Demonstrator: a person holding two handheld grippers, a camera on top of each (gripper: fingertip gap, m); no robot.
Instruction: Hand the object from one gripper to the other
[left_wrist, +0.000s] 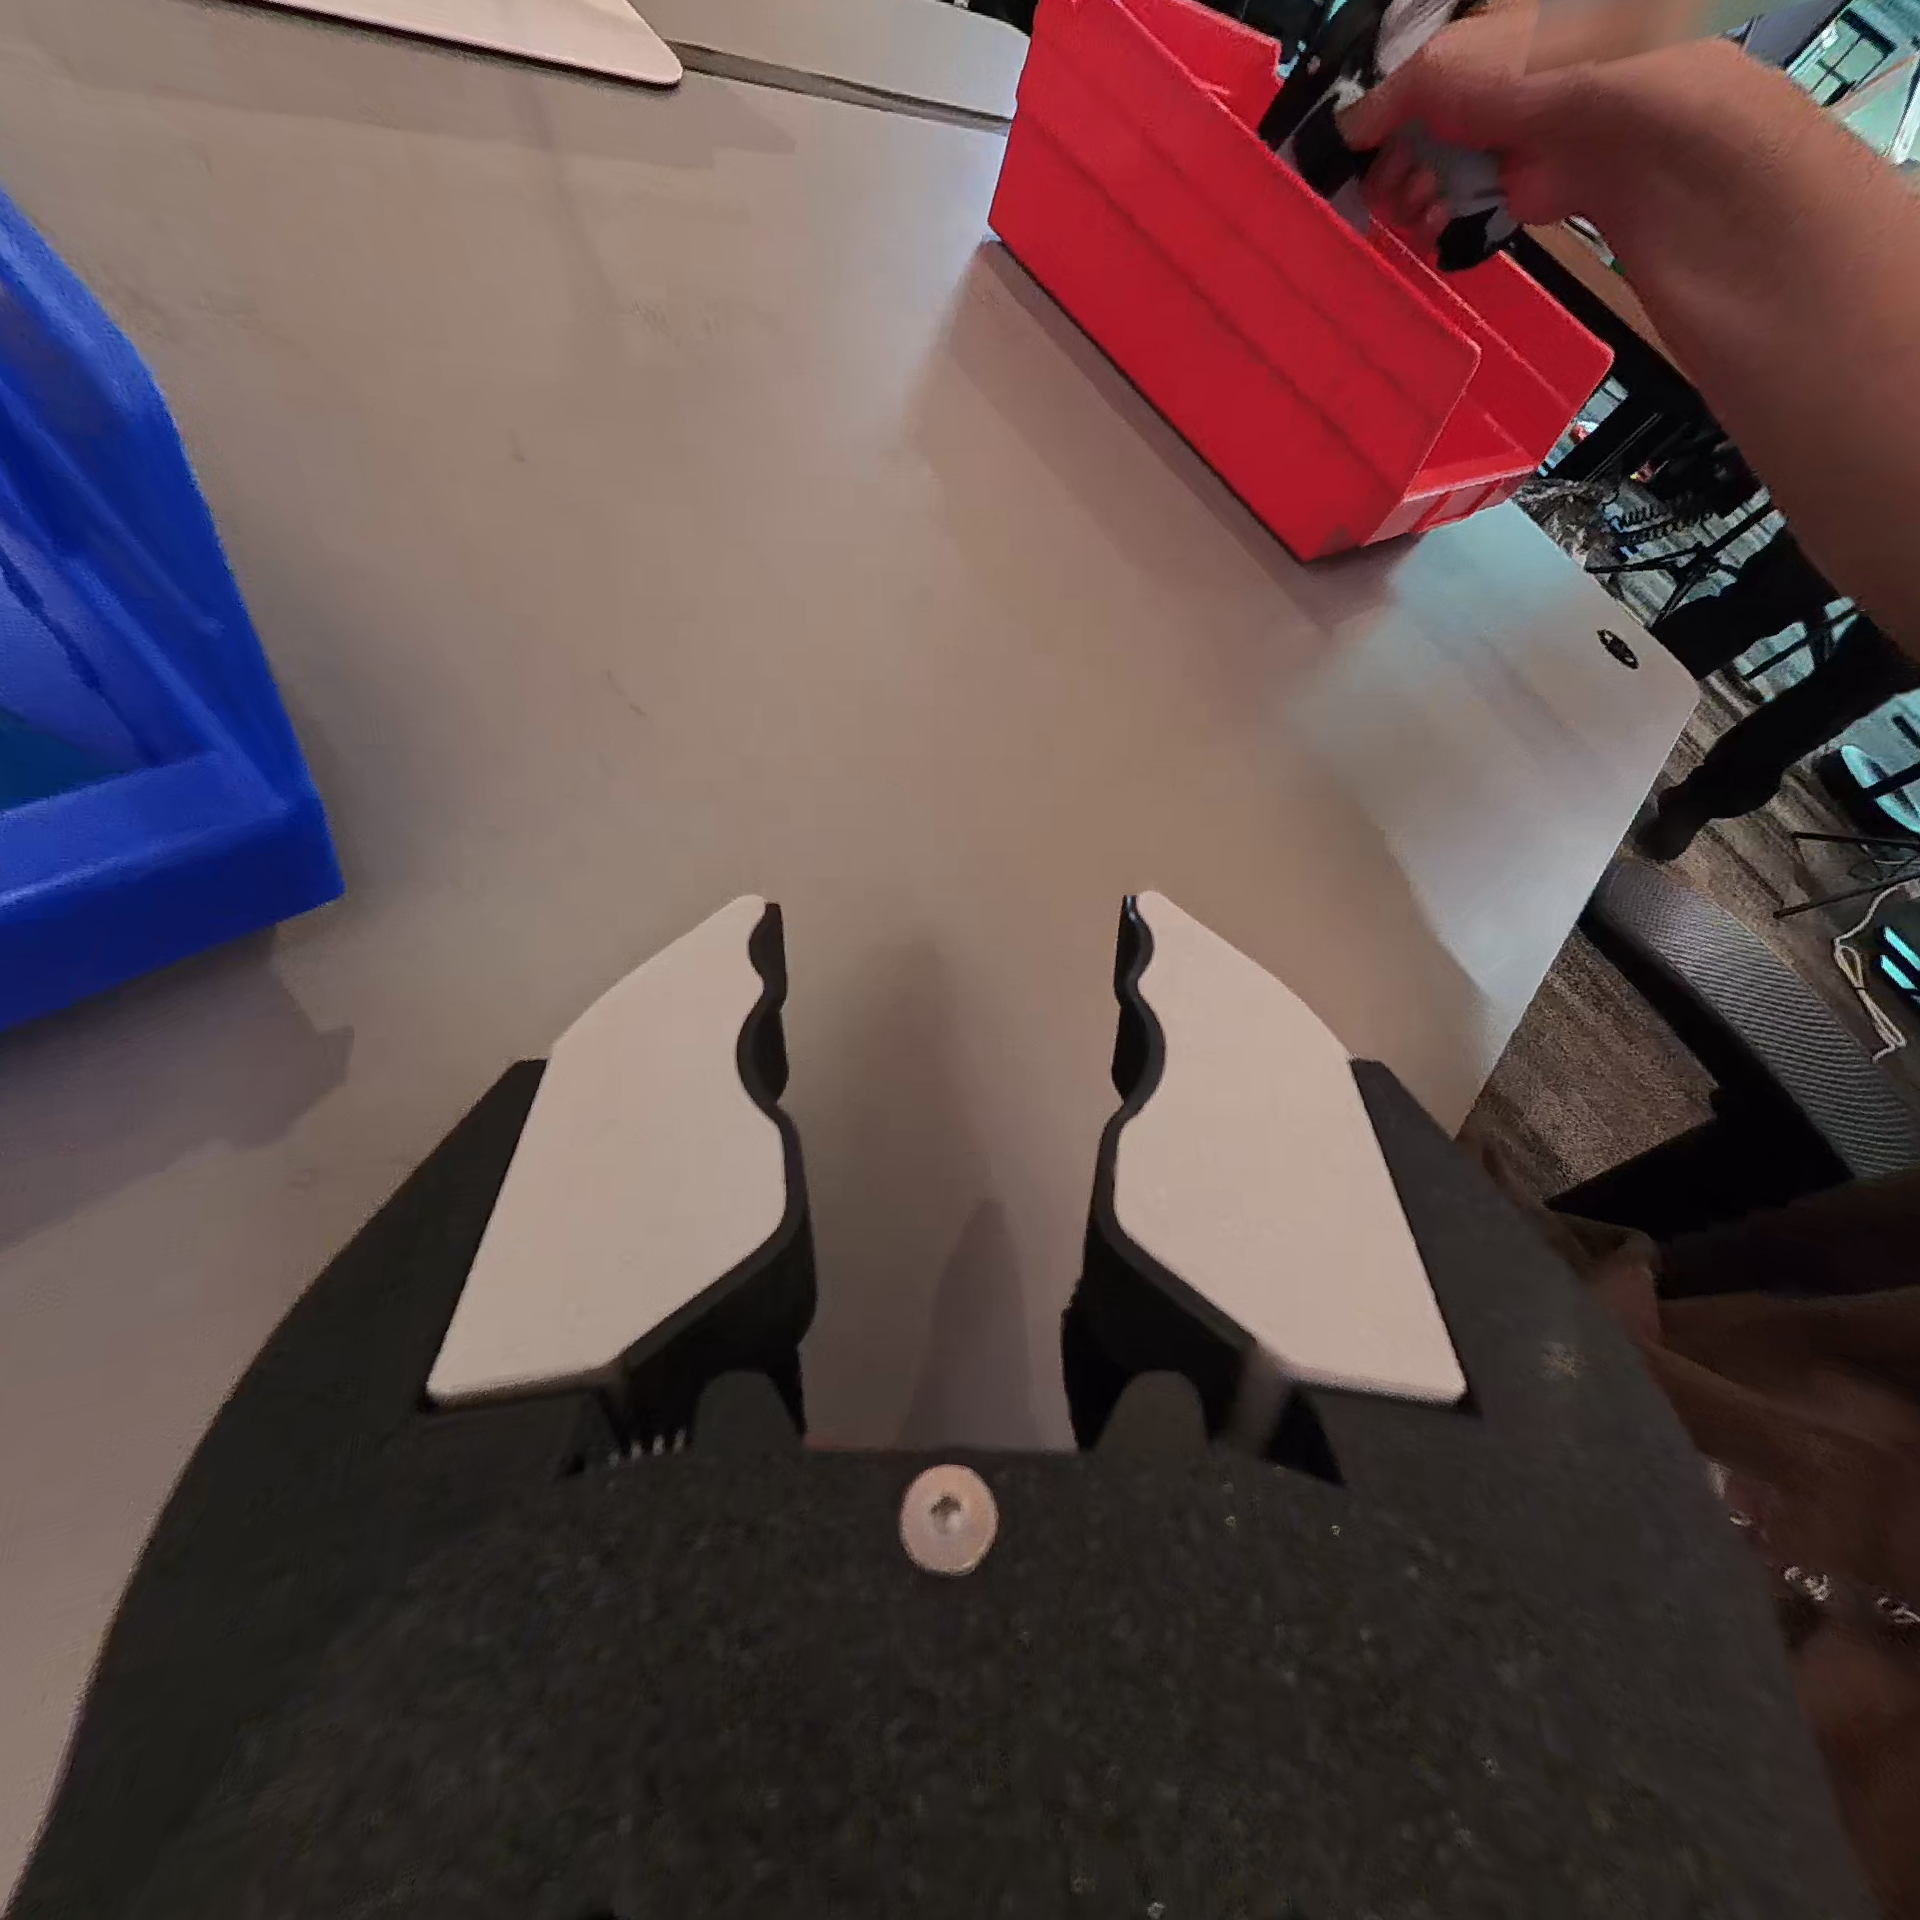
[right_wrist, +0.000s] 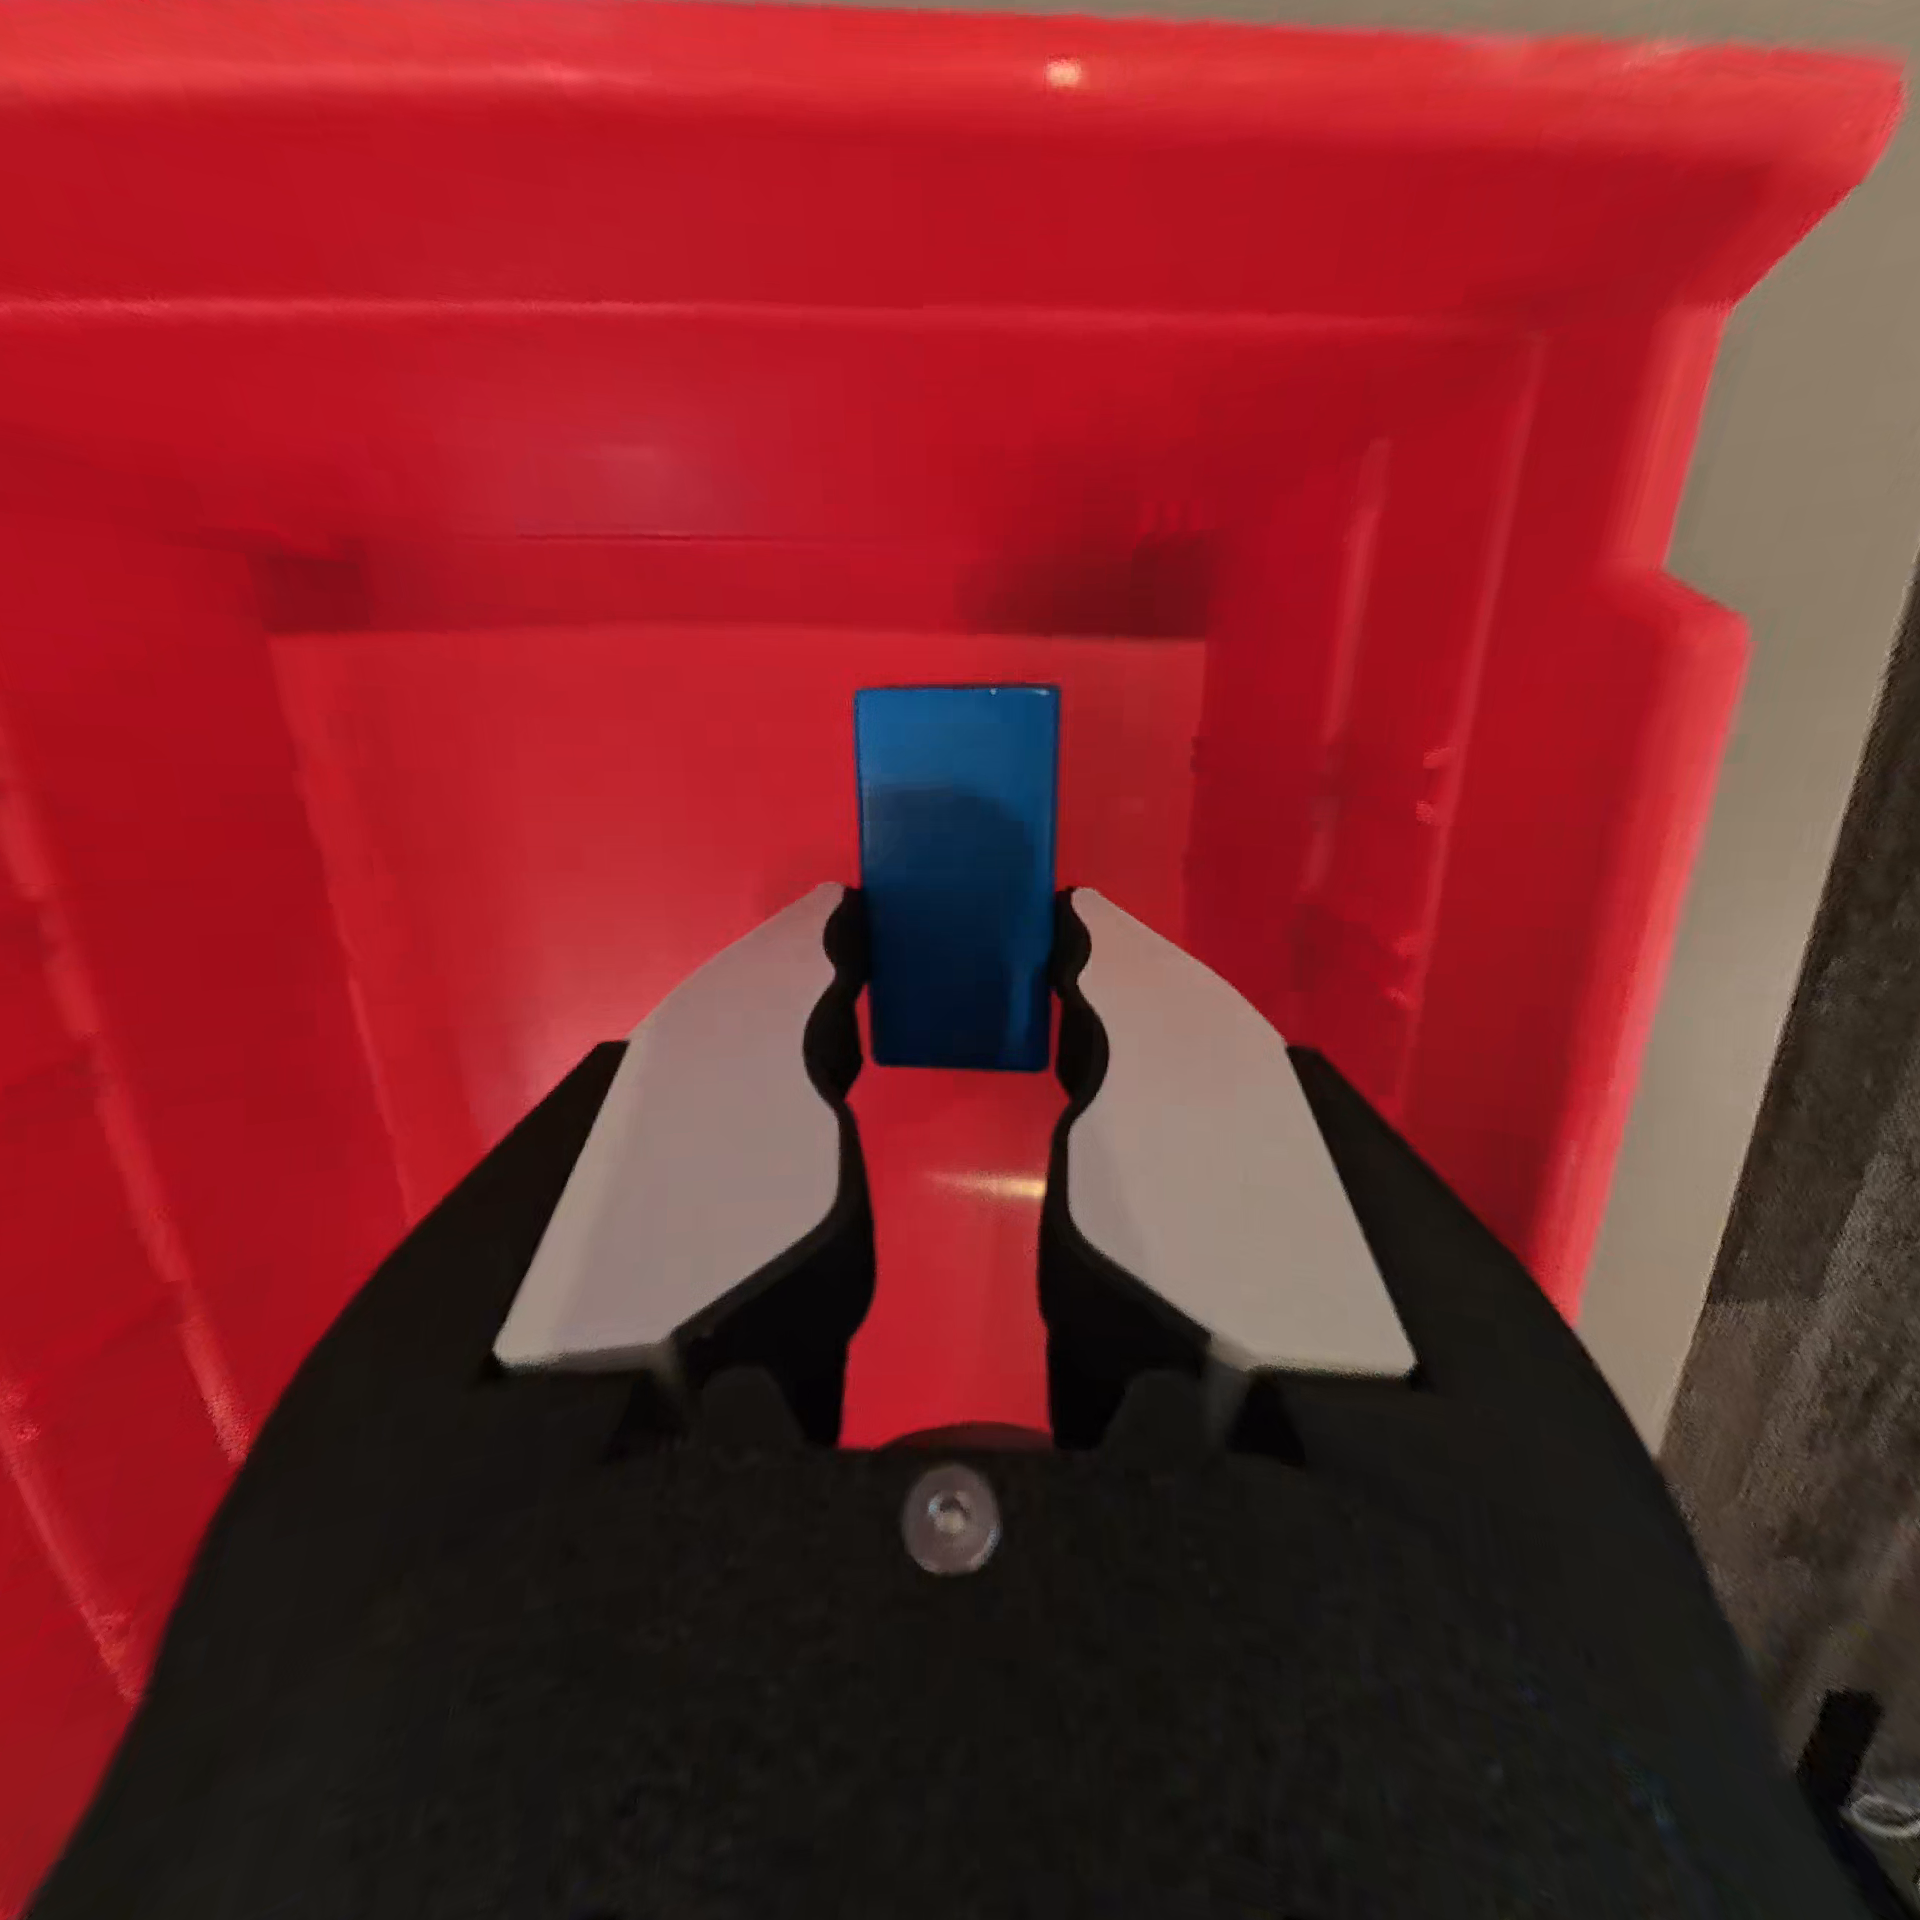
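Early in the task, by the look of it — pick-up made or nearly so, handover not yet begun. Blue block (right_wrist: 958, 883) pinched between the fingertips of the right gripper (right_wrist: 958, 935) inside the red bin (right_wrist: 727, 208); nothing else seen in there. Left gripper (left_wrist: 951, 935) over the table (left_wrist: 675, 520), spread wide and empty, well apart. Blue bin (left_wrist: 125, 810) at the left — contents not visible.

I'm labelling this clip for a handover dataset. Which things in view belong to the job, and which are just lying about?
Part of the job:
- blue block, clamped in the right gripper over the red bin
- left gripper, open and holding nothing above the table

Lying about:
- blue bin at the left
- pale board at the table's far edge
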